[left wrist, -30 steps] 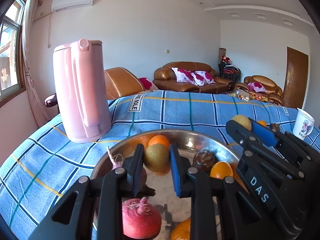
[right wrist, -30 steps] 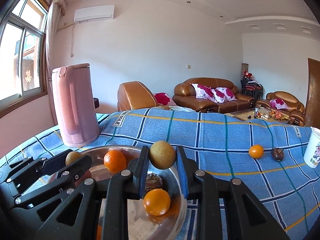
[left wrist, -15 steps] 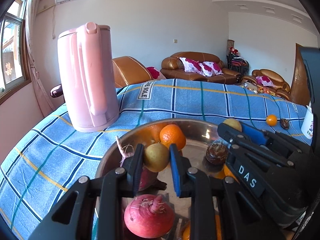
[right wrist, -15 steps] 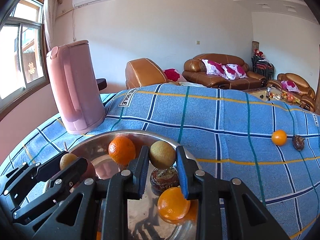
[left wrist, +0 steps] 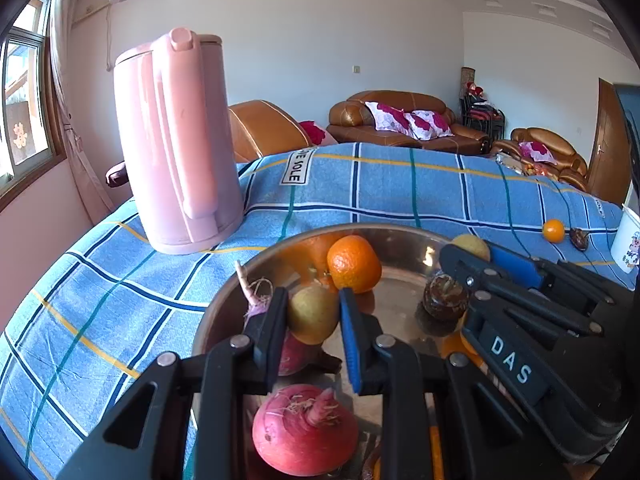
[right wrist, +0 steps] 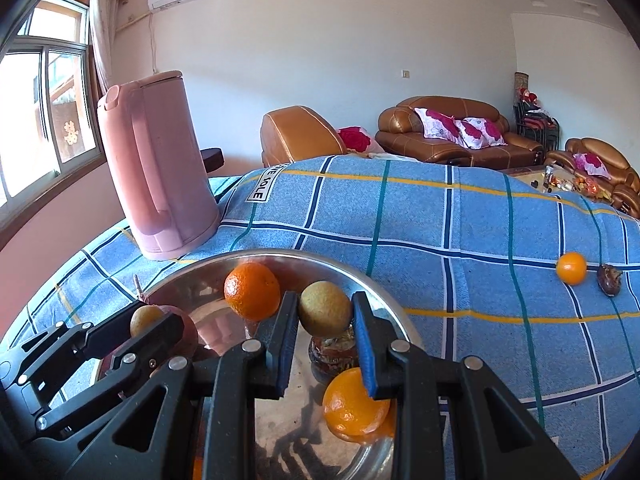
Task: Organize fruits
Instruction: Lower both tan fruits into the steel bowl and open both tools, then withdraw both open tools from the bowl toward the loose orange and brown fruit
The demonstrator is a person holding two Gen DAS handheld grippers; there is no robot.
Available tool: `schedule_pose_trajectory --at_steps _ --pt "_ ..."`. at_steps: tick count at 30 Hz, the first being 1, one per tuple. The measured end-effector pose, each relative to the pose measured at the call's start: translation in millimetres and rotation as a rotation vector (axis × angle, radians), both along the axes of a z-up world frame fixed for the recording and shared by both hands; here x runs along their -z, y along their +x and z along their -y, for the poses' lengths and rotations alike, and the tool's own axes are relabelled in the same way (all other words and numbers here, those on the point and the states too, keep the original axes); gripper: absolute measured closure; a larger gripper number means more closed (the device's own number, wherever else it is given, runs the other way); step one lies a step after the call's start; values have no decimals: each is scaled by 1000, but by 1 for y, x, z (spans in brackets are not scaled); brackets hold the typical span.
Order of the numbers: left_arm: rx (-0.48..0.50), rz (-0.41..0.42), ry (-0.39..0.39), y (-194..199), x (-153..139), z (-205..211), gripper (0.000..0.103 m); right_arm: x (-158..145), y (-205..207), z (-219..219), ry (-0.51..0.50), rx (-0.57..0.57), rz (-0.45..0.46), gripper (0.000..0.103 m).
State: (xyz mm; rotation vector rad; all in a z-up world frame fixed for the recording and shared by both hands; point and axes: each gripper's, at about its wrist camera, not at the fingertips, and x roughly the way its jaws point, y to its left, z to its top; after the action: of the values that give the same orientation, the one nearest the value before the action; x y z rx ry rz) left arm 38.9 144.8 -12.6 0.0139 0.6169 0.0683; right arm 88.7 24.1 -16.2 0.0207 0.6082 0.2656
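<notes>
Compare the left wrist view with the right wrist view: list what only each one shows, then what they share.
Only the left wrist view shows the red radish at the near rim, the white cup and the wooden door.

Only the right wrist view shows the near orange whole, under the right gripper.

Both show the metal bowl, pink kettle, far orange, and each gripper's jaws shut on a yellow-green fruit; left gripper.
</notes>
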Motion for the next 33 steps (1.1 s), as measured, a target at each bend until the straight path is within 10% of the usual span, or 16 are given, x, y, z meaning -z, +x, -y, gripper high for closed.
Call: schedule_pose_trajectory --at_steps 14,22,33 --pt "-11 -1 11 1 2 0 73 -9 -15 8 45 11 96 49" --pt "-141 137 -9 -17 -12 -16 1 -25 -39 19 24 134 287 11" --pt "-213 212 32 -23 -12 -16 0 -24 -39 41 44 203 273 9"
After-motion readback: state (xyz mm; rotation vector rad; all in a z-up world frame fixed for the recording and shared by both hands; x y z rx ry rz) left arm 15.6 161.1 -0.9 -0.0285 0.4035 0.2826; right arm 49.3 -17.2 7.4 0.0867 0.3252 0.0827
